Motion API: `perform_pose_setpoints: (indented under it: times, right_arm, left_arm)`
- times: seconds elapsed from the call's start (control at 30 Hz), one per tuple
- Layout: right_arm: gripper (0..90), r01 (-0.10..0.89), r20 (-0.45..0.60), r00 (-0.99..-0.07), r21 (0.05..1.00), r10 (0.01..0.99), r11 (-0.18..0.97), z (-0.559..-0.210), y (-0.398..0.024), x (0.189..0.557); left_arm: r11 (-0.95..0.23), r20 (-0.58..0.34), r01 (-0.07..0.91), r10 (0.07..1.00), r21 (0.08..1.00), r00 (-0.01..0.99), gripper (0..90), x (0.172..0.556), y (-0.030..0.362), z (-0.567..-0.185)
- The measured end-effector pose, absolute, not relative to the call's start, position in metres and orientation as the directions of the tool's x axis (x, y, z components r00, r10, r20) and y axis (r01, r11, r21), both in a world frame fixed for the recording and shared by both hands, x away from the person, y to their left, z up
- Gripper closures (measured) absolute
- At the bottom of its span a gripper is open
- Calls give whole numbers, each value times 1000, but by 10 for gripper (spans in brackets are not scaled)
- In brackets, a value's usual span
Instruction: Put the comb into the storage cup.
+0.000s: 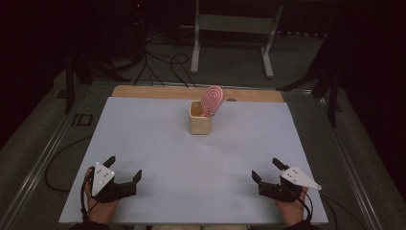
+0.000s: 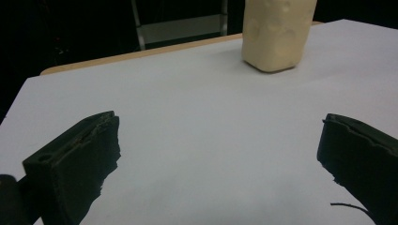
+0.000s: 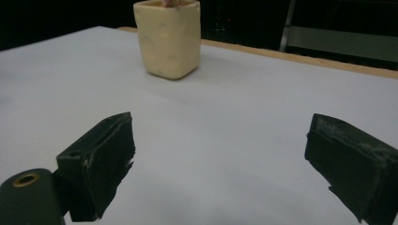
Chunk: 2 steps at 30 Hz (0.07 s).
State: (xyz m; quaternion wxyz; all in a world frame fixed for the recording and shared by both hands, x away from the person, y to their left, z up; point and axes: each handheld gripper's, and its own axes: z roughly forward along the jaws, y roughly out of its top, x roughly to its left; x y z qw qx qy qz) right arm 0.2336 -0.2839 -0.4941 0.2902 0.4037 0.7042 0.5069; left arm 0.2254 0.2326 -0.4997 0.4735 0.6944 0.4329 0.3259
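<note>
Grippers (image 1: 125,168) (image 1: 265,168) apart, seemingly empty.

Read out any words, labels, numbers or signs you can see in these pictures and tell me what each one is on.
"ID": dark characters on the grey floor, left of the white table top; blurred, so this reading is uncertain.
Cream square cup: no text readable.
Pink-and-white striped paddle-shaped thing standing in the cup: stripes, no lettering.
Left gripper and right gripper, both with jaws open: their grey plates carry small dots, no characters.
</note>
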Motion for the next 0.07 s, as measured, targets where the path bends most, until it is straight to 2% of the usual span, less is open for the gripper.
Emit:
perform_pose_setpoints:
  times: [0.07]
  right_arm:
    - [83,274,-16,-503,946,864,176,-495,-281,233]
  left_arm:
    - [-173,40,294,911,940,411,1,226,233,-500]
